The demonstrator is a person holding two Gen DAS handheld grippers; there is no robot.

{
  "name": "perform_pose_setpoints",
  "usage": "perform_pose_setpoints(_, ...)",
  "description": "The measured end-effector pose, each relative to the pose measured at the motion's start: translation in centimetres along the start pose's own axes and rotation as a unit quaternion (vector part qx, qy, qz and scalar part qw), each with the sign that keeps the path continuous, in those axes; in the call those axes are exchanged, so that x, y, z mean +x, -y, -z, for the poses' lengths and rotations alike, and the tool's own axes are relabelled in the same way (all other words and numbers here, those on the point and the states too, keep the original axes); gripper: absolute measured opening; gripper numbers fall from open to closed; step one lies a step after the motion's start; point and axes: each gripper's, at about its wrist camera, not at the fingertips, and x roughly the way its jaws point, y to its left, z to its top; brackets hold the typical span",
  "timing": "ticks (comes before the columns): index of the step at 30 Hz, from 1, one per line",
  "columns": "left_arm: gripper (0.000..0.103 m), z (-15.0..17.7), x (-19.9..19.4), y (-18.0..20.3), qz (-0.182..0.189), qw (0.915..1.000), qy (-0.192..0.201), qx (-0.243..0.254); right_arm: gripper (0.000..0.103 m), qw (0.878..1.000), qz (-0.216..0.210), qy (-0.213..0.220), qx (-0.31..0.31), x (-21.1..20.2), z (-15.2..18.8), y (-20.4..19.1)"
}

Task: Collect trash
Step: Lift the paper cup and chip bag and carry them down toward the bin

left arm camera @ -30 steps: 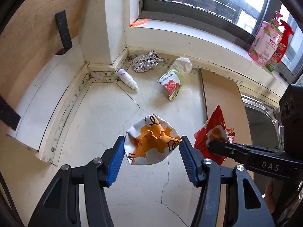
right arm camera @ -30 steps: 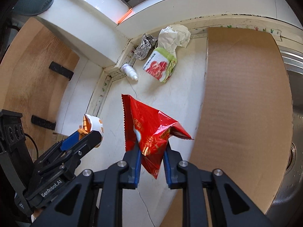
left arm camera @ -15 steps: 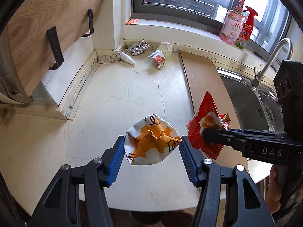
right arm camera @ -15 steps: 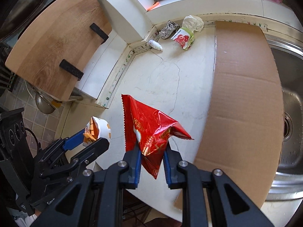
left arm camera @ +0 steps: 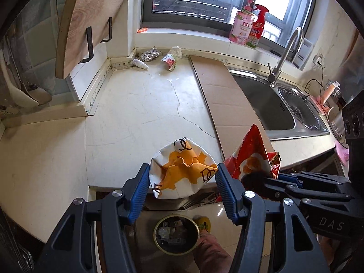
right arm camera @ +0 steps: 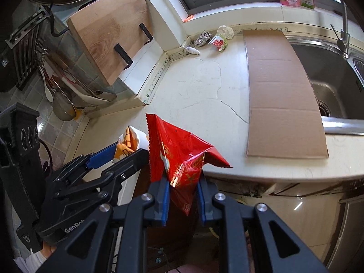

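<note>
My left gripper (left arm camera: 182, 175) is shut on a crushed white and orange paper cup (left arm camera: 182, 170), held just past the counter's front edge. Beside it on the right, my right gripper (right arm camera: 182, 183) is shut on a red snack bag (right arm camera: 179, 152). In the left wrist view the red snack bag (left arm camera: 250, 157) shows beside the cup. Below on the floor stands a round trash bin (left arm camera: 176, 233) with scraps inside. Far back on the counter lie a crumpled foil ball (left arm camera: 149, 54), a small white bottle (left arm camera: 140, 63) and a red and green wrapper (left arm camera: 170, 61).
A cardboard sheet (right arm camera: 279, 86) covers the counter beside the steel sink (left arm camera: 273, 104) with its tap (left arm camera: 284, 54). A wooden cutting board (right arm camera: 107, 34) leans at the left wall. Detergent bottles (left arm camera: 246, 28) stand on the window sill. A person's foot in a slipper (left arm camera: 204, 225) is beside the bin.
Both grippers have pulled back from the counter's far corner to beyond its front edge, each keeping its piece of trash. The bin on the floor has come into view below.
</note>
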Motion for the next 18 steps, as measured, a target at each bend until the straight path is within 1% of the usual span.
perform_pose_setpoints(5, 0.056, 2.1, -1.4, 1.4, 0.023, 0.9995, -0.011, 0.021, 0.020, 1.000, 0.021, -0.009, 0.005, -1.7, 4.2, -1.1)
perform_pose_setpoints(8, 0.056, 3.4, -2.3, 2.5, 0.026, 0.9991, -0.008, 0.033, 0.020, 0.999, 0.032, -0.015, 0.000, -2.3, 6.0, -1.4)
perform_pose_setpoints(13, 0.056, 5.1, -2.3, 3.3, 0.021, 0.9990, -0.016, 0.035, 0.020, 0.999, 0.040, -0.026, -0.001, -2.3, 7.9, -1.3)
perform_pose_setpoints(18, 0.056, 7.2, -0.6, 3.1, 0.011, 0.9993, -0.033, 0.014, 0.020, 0.998, 0.042, -0.053, 0.002, -1.0, 9.7, -0.3)
